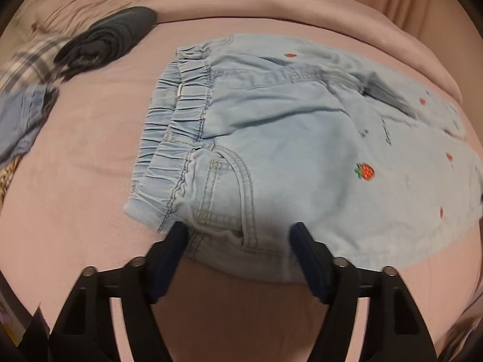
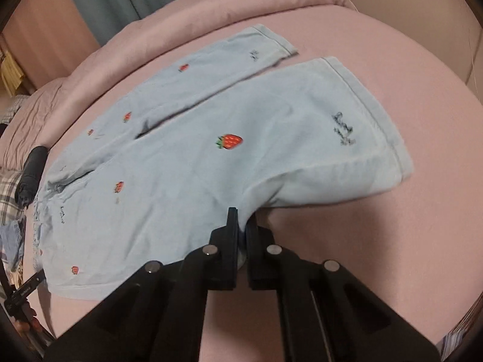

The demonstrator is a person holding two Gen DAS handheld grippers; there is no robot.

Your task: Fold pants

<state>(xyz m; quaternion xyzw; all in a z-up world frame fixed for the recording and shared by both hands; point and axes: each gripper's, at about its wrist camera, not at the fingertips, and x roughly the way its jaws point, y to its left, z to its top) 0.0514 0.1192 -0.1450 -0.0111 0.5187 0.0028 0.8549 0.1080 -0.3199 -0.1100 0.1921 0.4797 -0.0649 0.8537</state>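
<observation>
My left fingers [image 1: 238, 235] stand spread over the near edge of the pants [image 1: 302, 138] at the hip pocket, just right of the elastic waistband [image 1: 178, 126]; the denim lies between them, but I cannot see the pads pressing it. My right fingers [image 2: 243, 220] are pressed together, pinching the near edge of the lower pant leg [image 2: 302, 138], which lifts slightly there. The light blue pants, dotted with strawberries [image 2: 229, 141], lie spread flat on the pink bed [image 1: 90, 163] ahead of both. A dark rolled garment [image 1: 111, 39] sits far ahead to the left.
</observation>
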